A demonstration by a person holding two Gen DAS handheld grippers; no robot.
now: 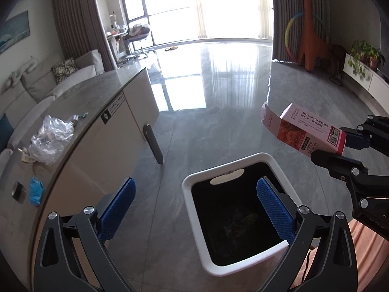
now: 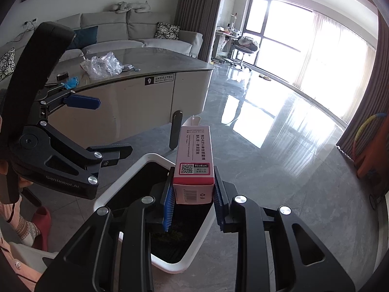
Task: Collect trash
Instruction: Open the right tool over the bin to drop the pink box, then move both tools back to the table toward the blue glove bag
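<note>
My right gripper is shut on a pink carton box, holding it by its bottom end above the white trash bin. In the left wrist view the box hangs to the right of and above the bin, with its top flap open. My left gripper is open and empty over the bin's dark opening; it also shows in the right wrist view. Some trash lies at the bin's bottom.
A grey-topped table stands left of the bin, carrying a crumpled clear plastic bag, a blue glove and small scraps. A sofa is behind it. Glossy grey floor stretches ahead.
</note>
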